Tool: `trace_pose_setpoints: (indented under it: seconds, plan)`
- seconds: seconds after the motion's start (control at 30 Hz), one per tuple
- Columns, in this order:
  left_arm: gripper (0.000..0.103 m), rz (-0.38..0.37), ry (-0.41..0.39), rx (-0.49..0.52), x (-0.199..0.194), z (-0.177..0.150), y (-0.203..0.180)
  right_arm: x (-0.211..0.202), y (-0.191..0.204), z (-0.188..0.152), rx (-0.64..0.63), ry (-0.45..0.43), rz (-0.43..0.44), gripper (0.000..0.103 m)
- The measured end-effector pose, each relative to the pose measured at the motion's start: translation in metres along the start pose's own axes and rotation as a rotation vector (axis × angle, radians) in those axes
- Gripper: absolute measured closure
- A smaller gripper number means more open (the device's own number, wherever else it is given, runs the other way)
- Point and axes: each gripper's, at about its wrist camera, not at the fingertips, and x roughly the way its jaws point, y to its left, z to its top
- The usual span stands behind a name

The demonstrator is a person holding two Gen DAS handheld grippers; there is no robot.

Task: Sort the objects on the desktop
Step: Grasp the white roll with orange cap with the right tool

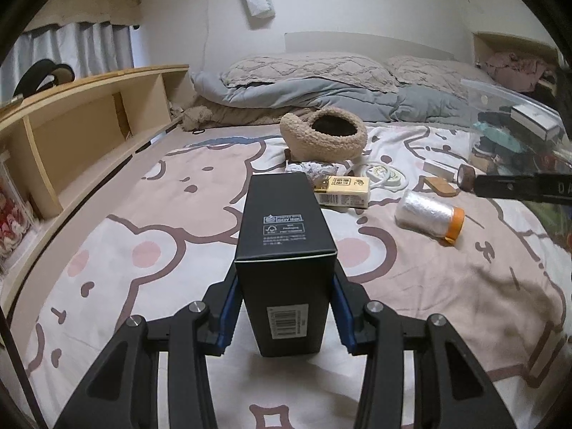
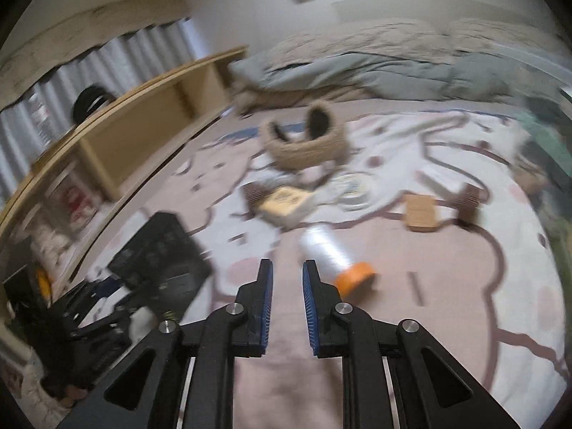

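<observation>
My left gripper (image 1: 285,280) is shut on a tall black carton (image 1: 282,236), its blue pads pressed on both sides, low over the bear-print bedspread (image 1: 143,250). The blurred right wrist view shows that carton (image 2: 161,261) at the left. My right gripper (image 2: 287,268) has its pads a narrow gap apart with nothing between them. Just ahead of it and to the right lies a clear film roll with an orange end (image 2: 332,254) (image 1: 429,218). One black finger of the right gripper (image 1: 507,184) reaches in from the right edge, its tip beside a brown tape roll (image 1: 466,175).
A fluffy beige basket (image 1: 323,136) sits mid-bed, with a foil wad (image 1: 314,168), a yellow box (image 1: 345,191), a white cable coil (image 1: 382,175) and a wooden block (image 1: 439,186) in front. A clear bin (image 1: 507,107) of items stands right. A wooden shelf (image 1: 89,132) runs along the left.
</observation>
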Motion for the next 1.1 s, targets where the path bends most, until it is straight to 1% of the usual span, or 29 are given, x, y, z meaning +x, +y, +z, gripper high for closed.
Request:
trace_pose_setpoints:
  seconds: [0.07,0.1,0.13,0.2,0.3,0.6,0.7,0.87,0.97,1.1]
  plan:
    - [0.057,0.001,0.001,-0.024,0.002,0.001,0.001,0.000,-0.017,-0.001,0.045,-0.011,-0.035,0.062]
    - [0.057,-0.008,0.013,-0.041,0.005,0.001,0.002,0.000,-0.025,-0.003,0.067,-0.017,-0.058,0.042]
    - [0.057,-0.014,0.023,-0.055,0.007,0.001,0.003,-0.001,-0.030,-0.004,0.086,-0.032,-0.074,0.038]
    - [0.057,-0.010,0.034,-0.071,0.012,0.002,0.005,0.003,-0.038,-0.006,0.097,-0.026,-0.079,0.038]
    - [0.057,-0.019,0.039,-0.108,0.016,0.003,0.008,0.008,-0.040,-0.007,0.087,-0.013,-0.095,0.038]
    - [0.057,-0.027,0.038,-0.159,0.022,0.007,0.016,0.033,-0.033,-0.005,-0.003,0.029,-0.115,0.038]
    - [0.057,-0.037,0.044,-0.177,0.023,0.008,0.018,0.044,-0.030,-0.002,-0.026,0.057,-0.104,0.038]
    - [0.058,-0.031,0.033,-0.186,0.021,0.008,0.018,0.065,-0.023,0.001,-0.083,0.136,-0.087,0.038]
    - [0.058,-0.030,0.021,-0.185,0.019,0.009,0.019,0.077,-0.020,-0.002,-0.127,0.168,-0.118,0.038]
    - [0.059,-0.036,0.021,-0.181,0.018,0.009,0.017,0.089,-0.020,-0.003,-0.138,0.185,-0.130,0.038]
